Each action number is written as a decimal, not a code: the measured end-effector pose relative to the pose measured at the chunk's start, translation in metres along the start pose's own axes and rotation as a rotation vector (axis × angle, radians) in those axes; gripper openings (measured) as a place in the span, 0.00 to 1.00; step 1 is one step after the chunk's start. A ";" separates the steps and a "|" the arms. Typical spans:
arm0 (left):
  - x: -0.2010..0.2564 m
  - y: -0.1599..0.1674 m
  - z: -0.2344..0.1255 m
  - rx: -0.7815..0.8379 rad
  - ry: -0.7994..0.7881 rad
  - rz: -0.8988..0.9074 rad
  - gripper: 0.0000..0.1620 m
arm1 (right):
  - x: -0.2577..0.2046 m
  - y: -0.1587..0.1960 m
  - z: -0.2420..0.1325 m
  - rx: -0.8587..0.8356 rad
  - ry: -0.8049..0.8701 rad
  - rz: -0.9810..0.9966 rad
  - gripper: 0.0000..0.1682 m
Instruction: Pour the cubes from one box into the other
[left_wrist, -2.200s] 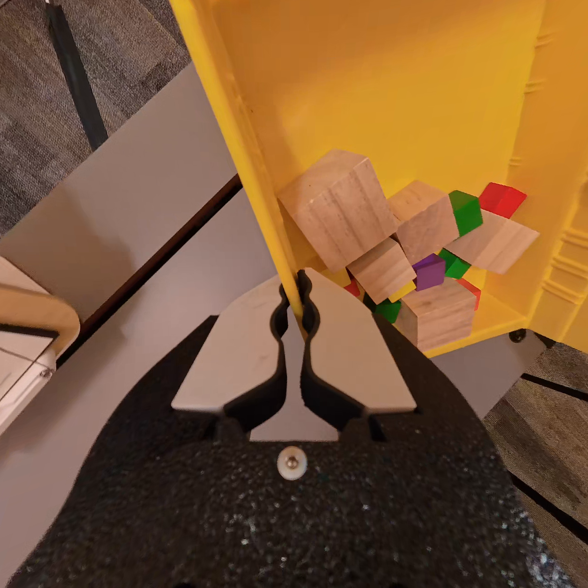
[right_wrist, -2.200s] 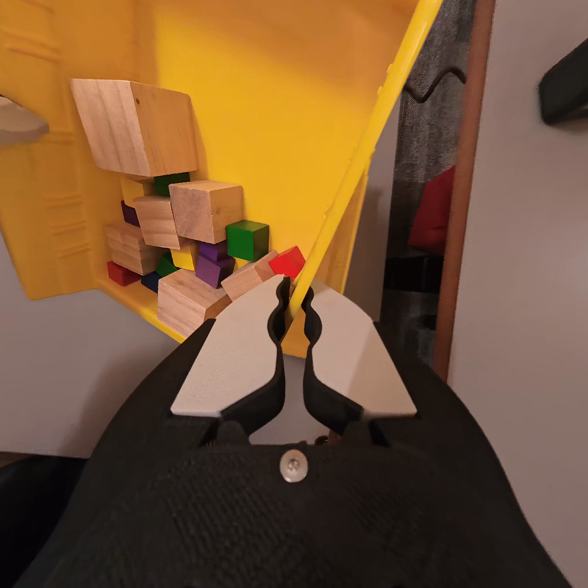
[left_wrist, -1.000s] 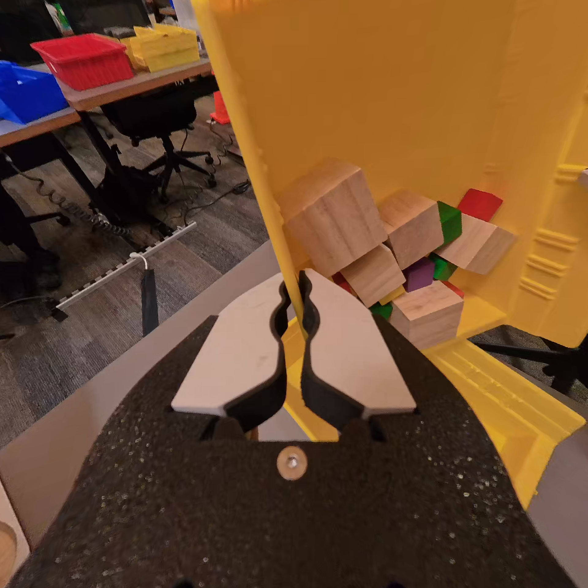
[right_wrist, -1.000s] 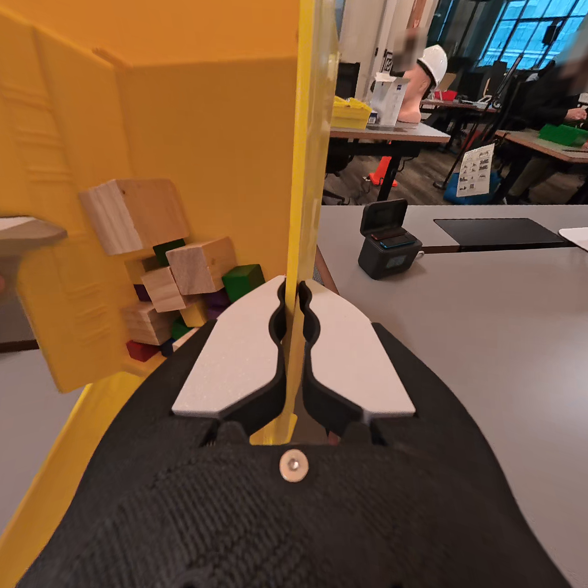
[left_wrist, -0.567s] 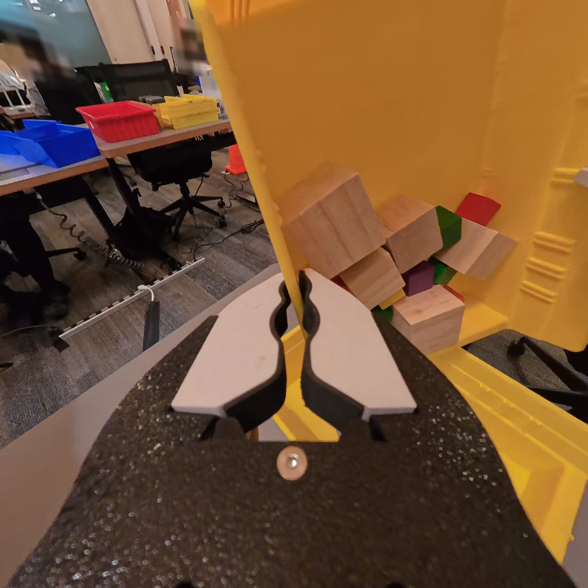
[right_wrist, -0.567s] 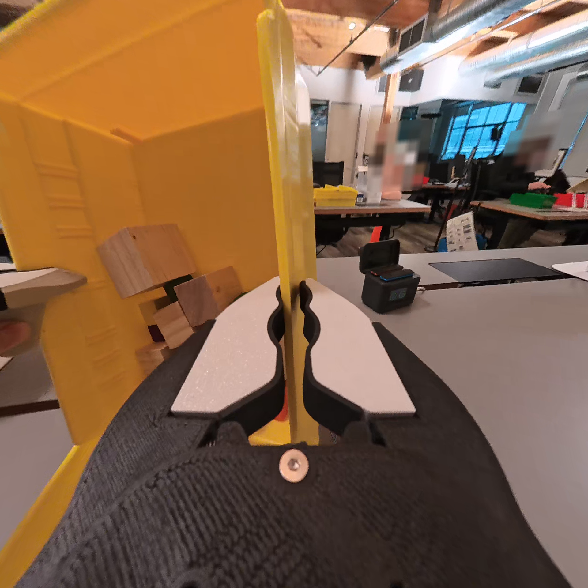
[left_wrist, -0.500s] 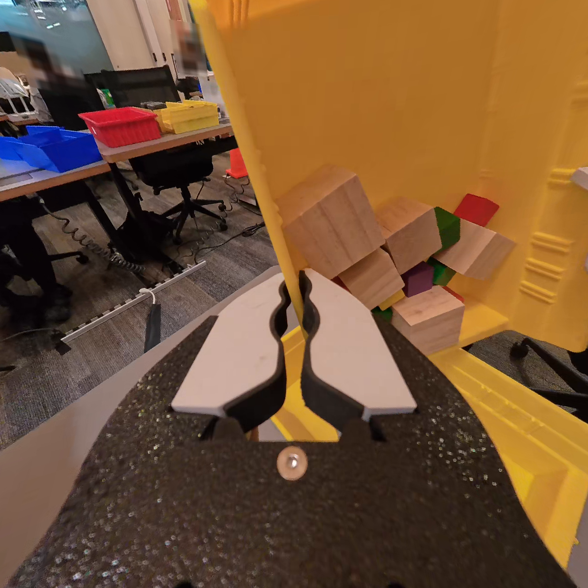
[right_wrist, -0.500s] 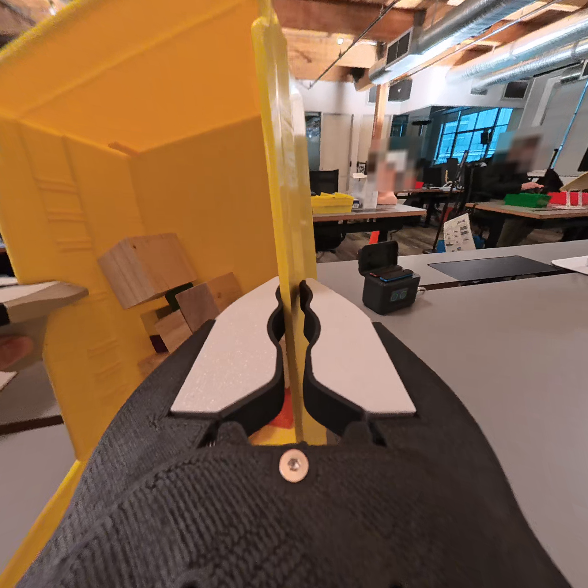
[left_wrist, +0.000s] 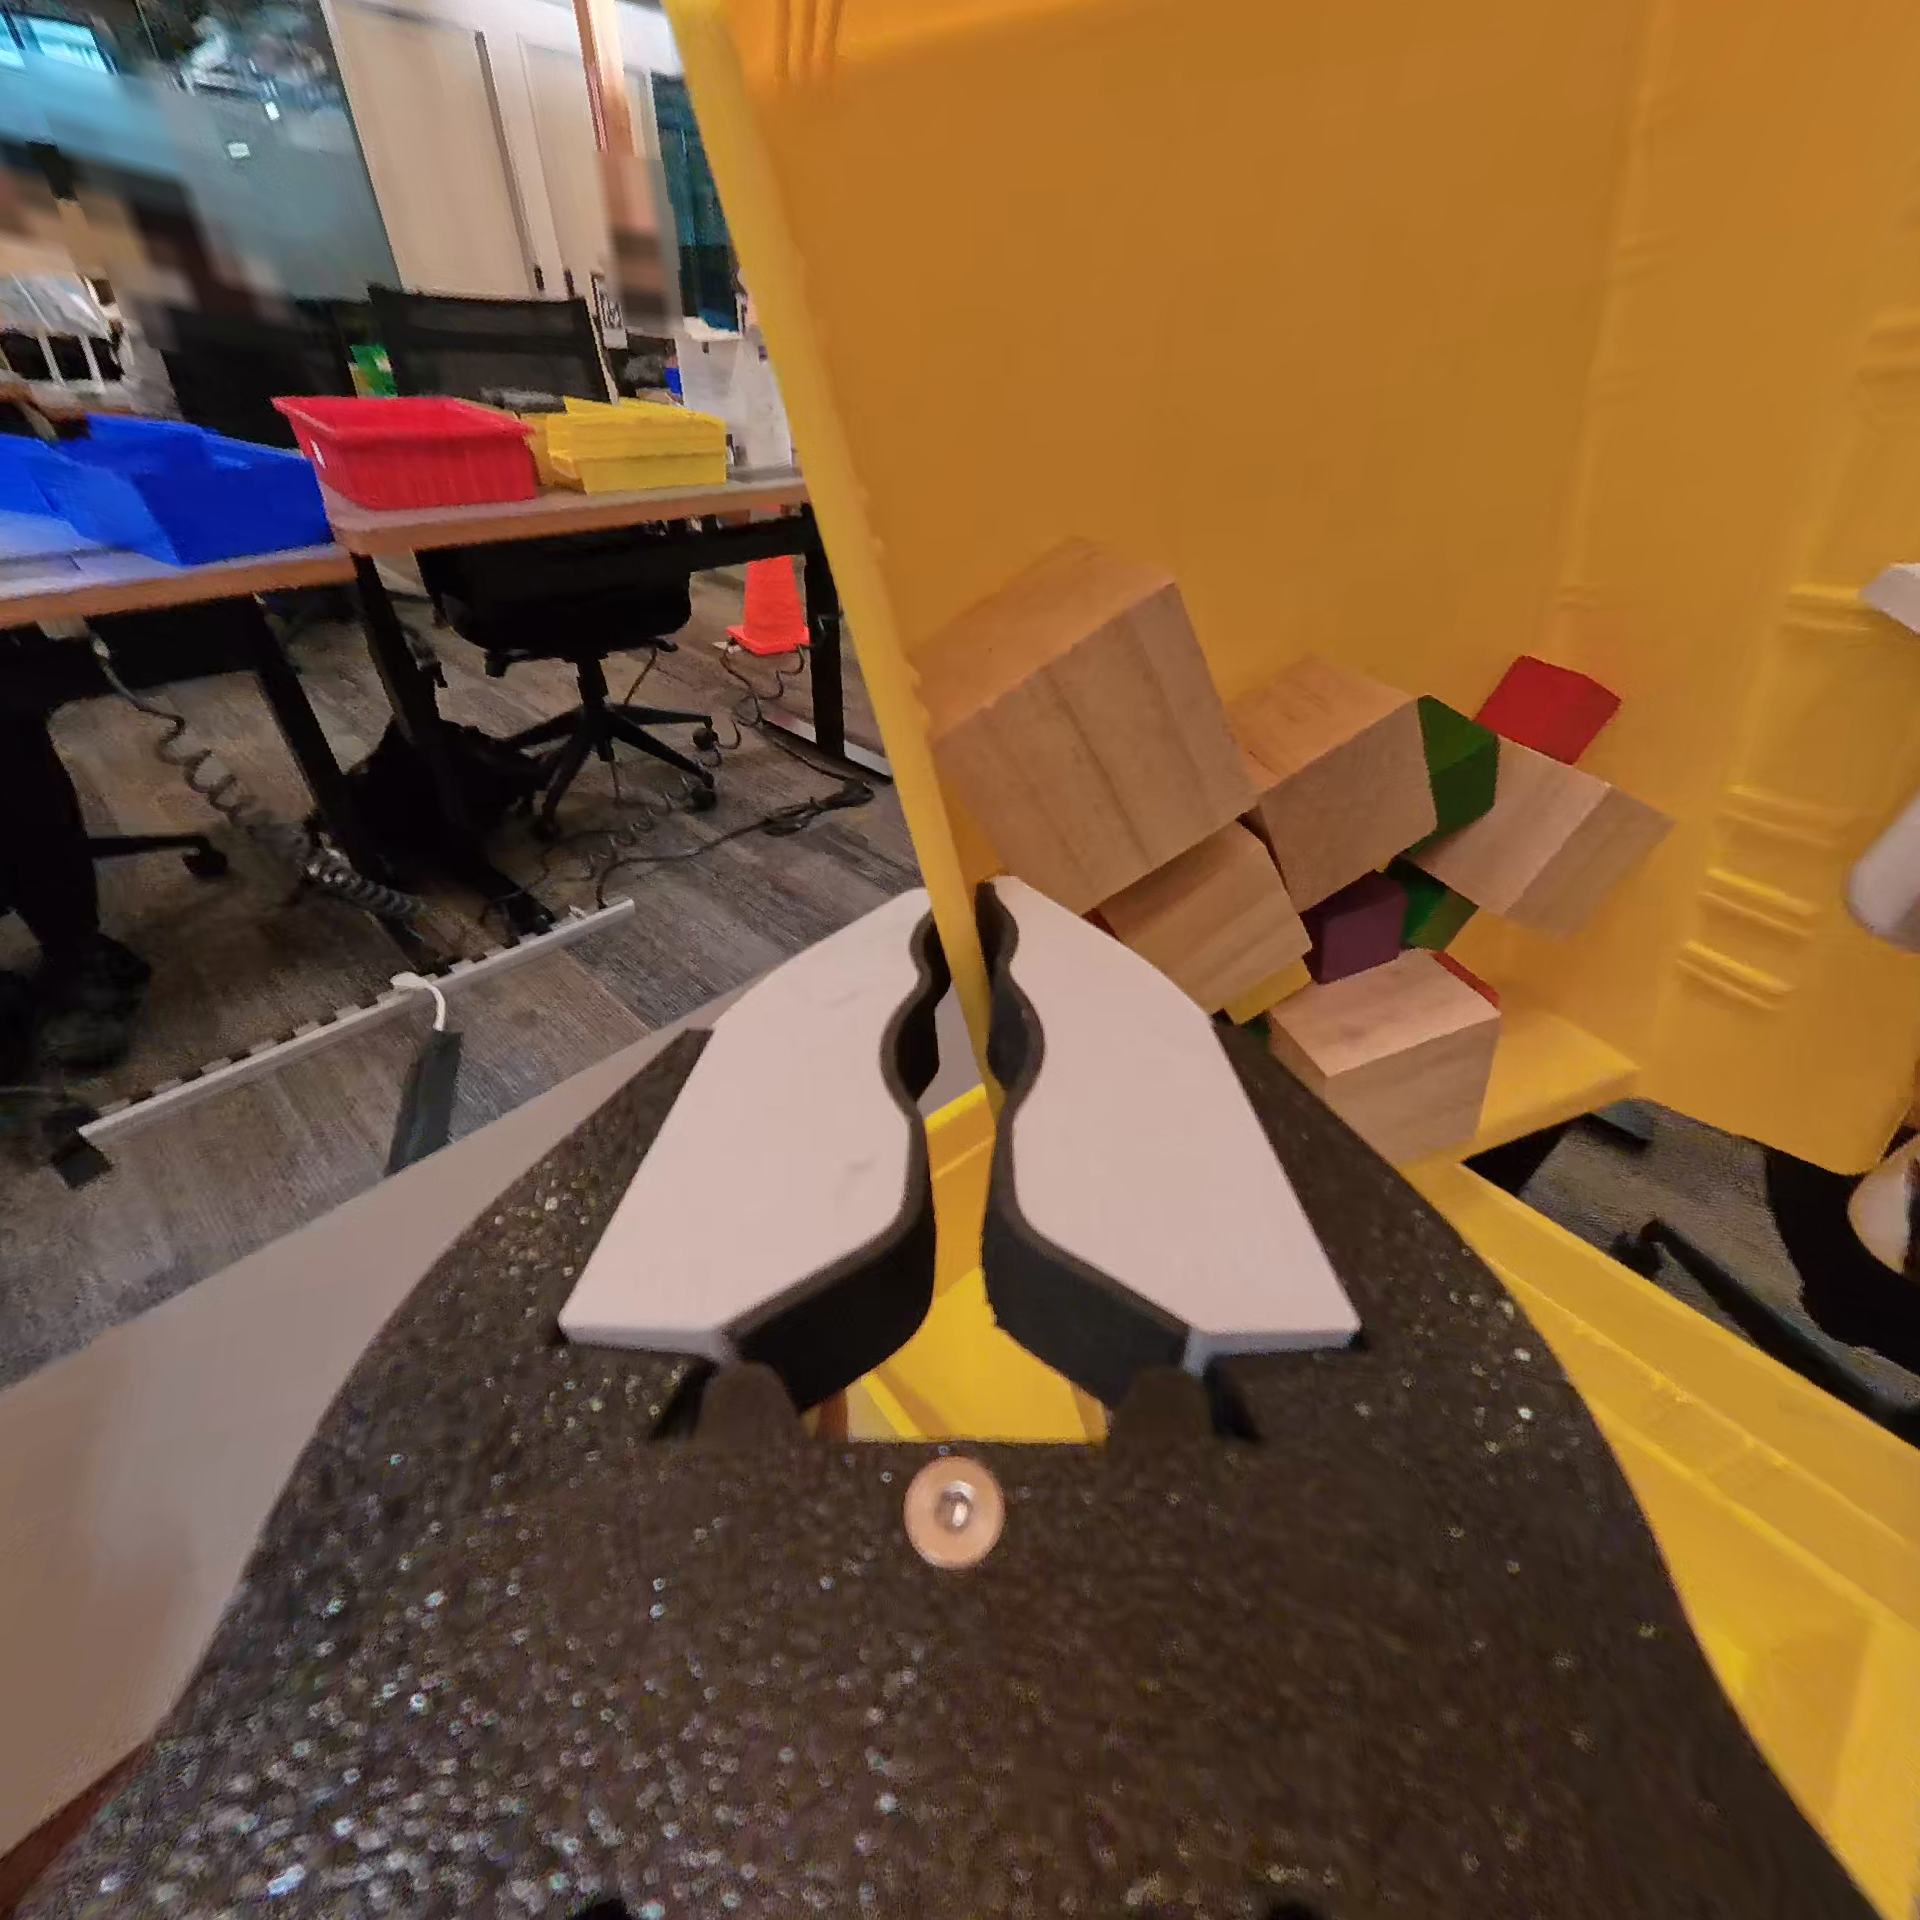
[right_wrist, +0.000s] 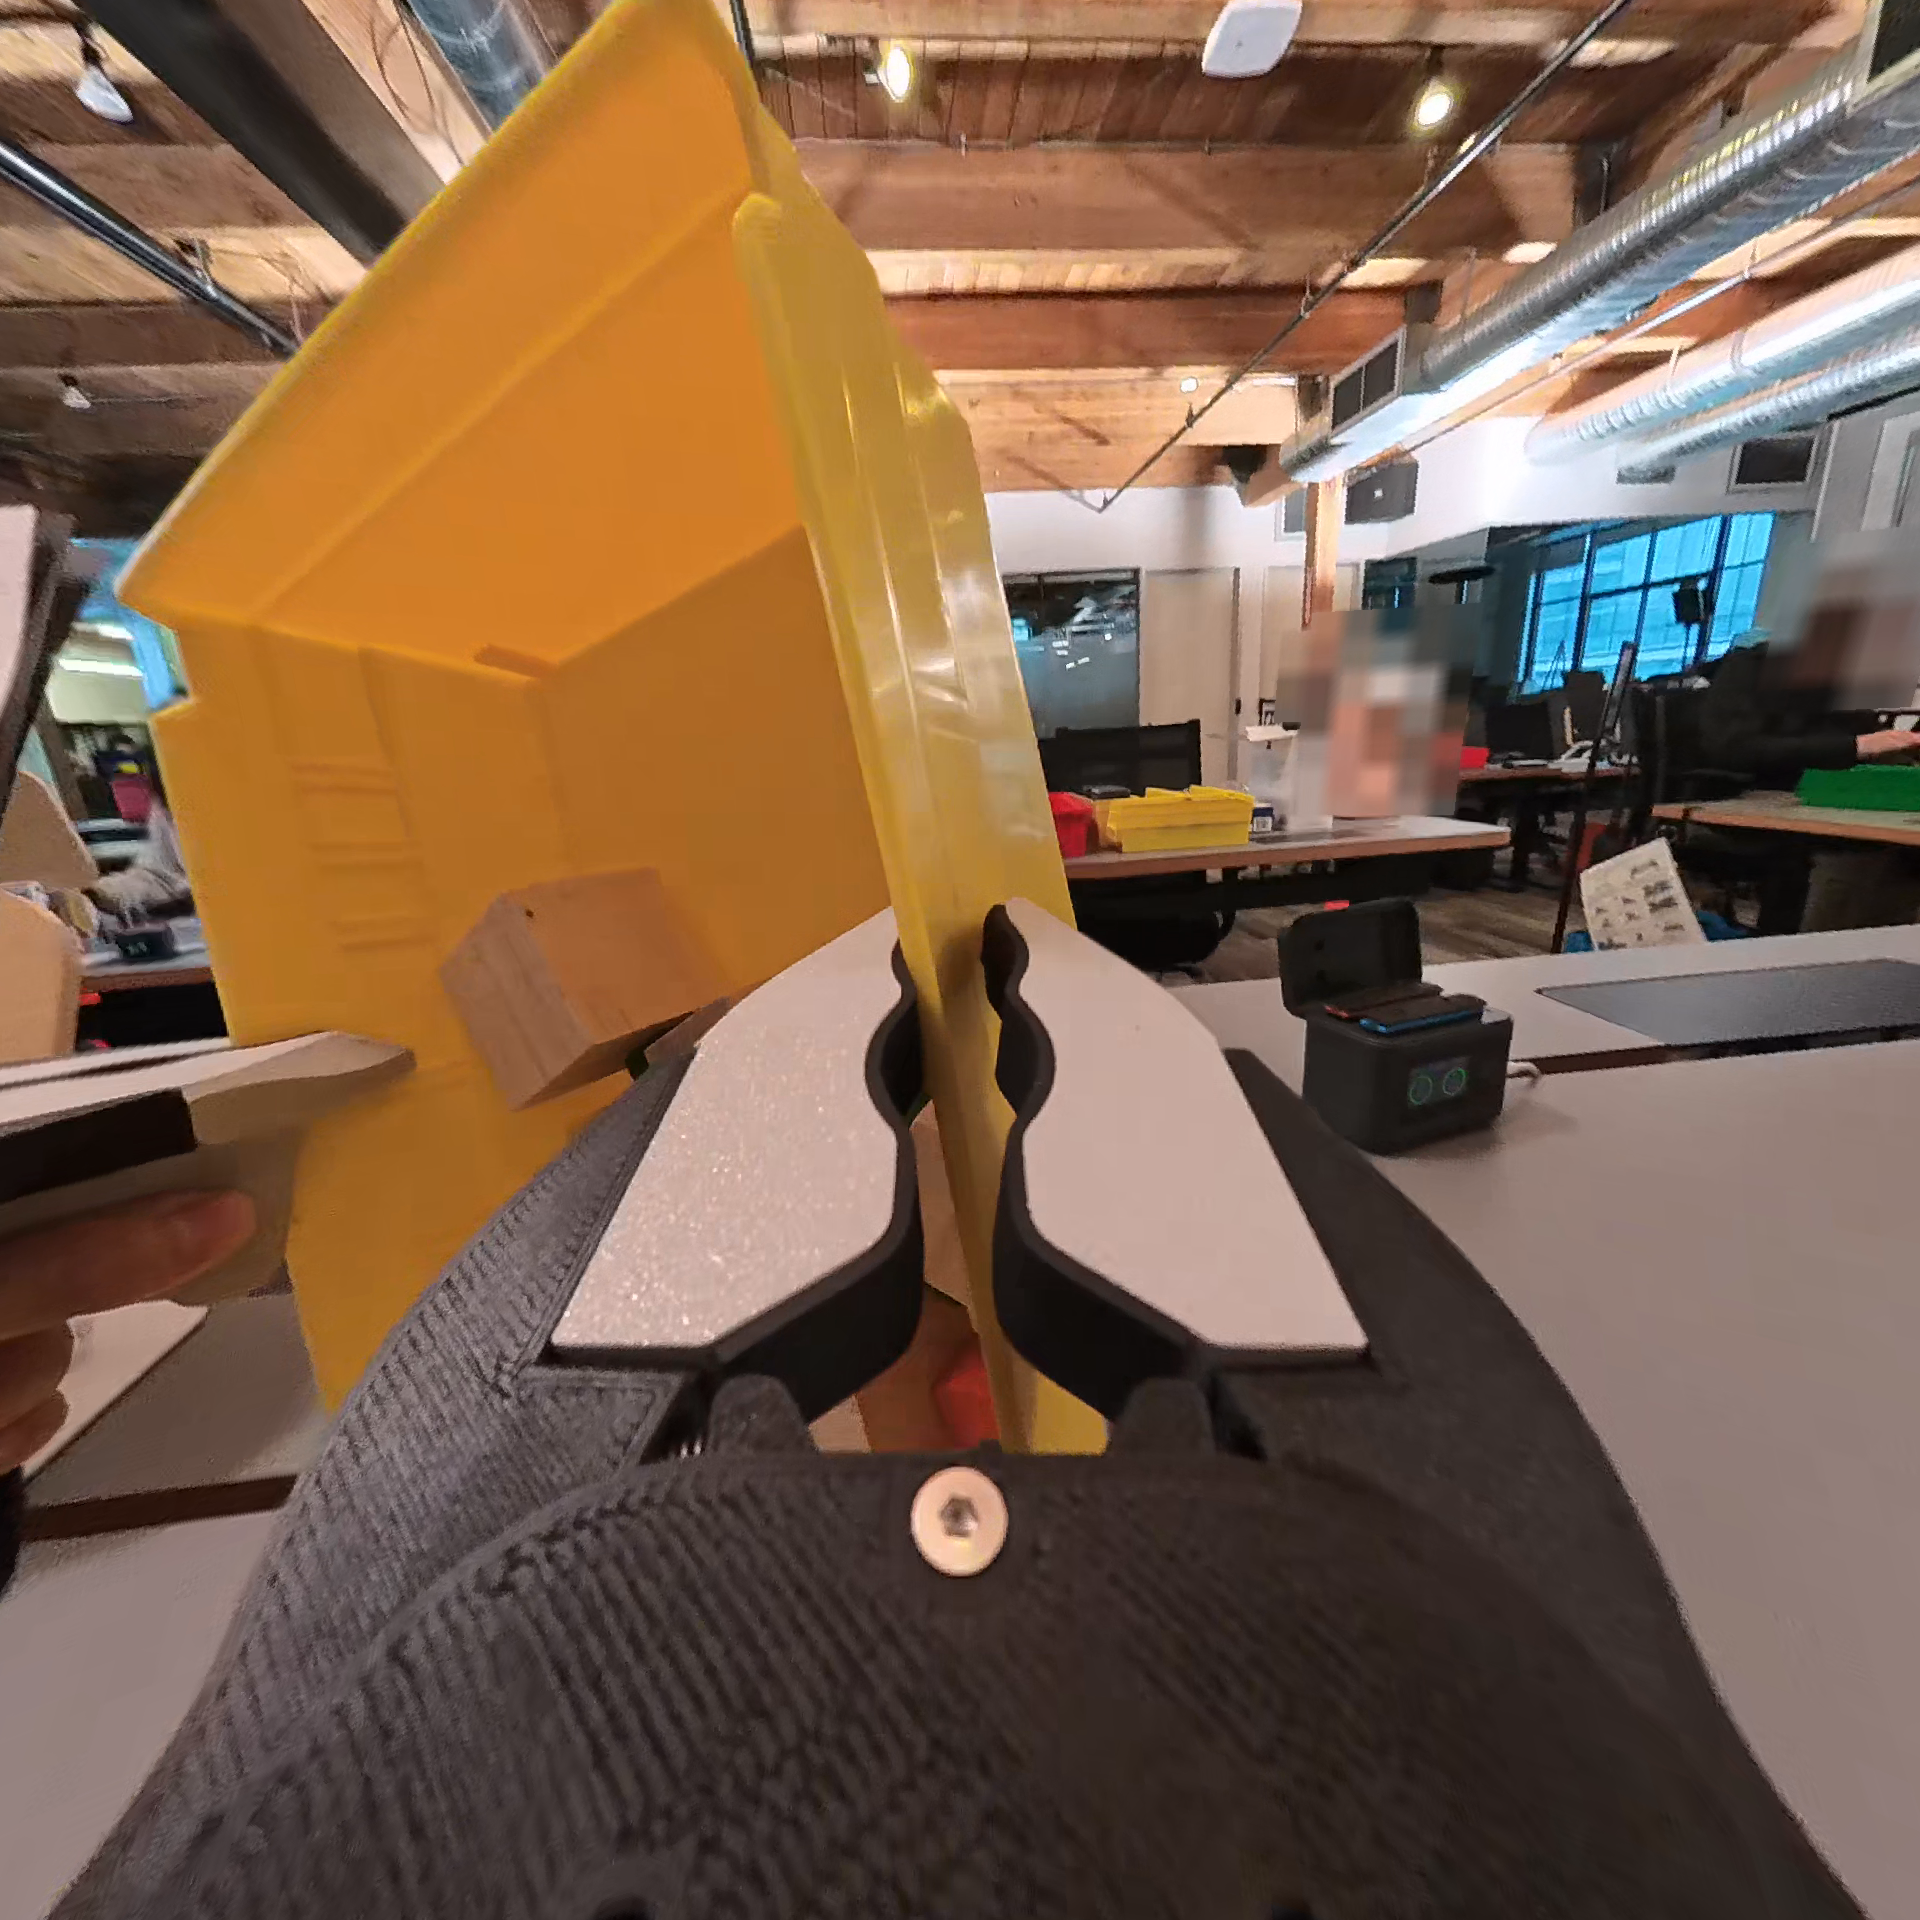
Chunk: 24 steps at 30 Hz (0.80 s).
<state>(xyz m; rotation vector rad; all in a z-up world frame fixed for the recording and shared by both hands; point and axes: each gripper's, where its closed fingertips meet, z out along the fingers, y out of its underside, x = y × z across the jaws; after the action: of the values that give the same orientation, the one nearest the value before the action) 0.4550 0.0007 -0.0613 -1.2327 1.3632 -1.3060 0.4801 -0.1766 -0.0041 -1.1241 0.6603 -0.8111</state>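
Both grippers hold a yellow box (left_wrist: 1195, 312) tipped steeply up off the grey table. My left gripper (left_wrist: 961, 914) is shut on its left wall. My right gripper (right_wrist: 940, 935) is shut on its right wall (right_wrist: 935, 727). Wooden and coloured cubes (left_wrist: 1299, 831) are piled at the box's low end, against the open front lip. A large wooden cube (right_wrist: 561, 987) shows in the right wrist view. A second yellow box (left_wrist: 1714, 1507) lies below, under the tipped one. The left gripper's fingers (right_wrist: 208, 1081) show at the left of the right wrist view.
A grey table (right_wrist: 1662, 1299) carries a small black case (right_wrist: 1403, 1049) and a dark mat (right_wrist: 1745, 997). Behind are desks with red (left_wrist: 416, 462), yellow (left_wrist: 634, 452) and blue bins (left_wrist: 187, 499), an office chair (left_wrist: 592, 665) and an orange cone (left_wrist: 774, 608).
The held box has tipped up further, its far end rising. The cubes have slid toward its low front end. Both grippers stay shut on its walls.
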 end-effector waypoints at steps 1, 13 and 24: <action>-0.001 -0.002 0.000 0.005 -0.004 0.009 0.02 | 0.000 -0.001 0.001 0.015 -0.010 0.021 0.06; 0.004 -0.019 -0.001 0.010 -0.032 0.128 0.02 | 0.013 0.004 0.004 0.031 -0.017 0.117 0.06; 0.002 -0.049 -0.004 0.061 -0.077 0.178 0.02 | 0.013 -0.001 0.012 -0.027 -0.068 0.170 0.06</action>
<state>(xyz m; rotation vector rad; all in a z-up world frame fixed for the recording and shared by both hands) 0.4551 0.0008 -0.0121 -1.0831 1.3368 -1.1561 0.4962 -0.1814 -0.0005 -1.0989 0.7016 -0.6179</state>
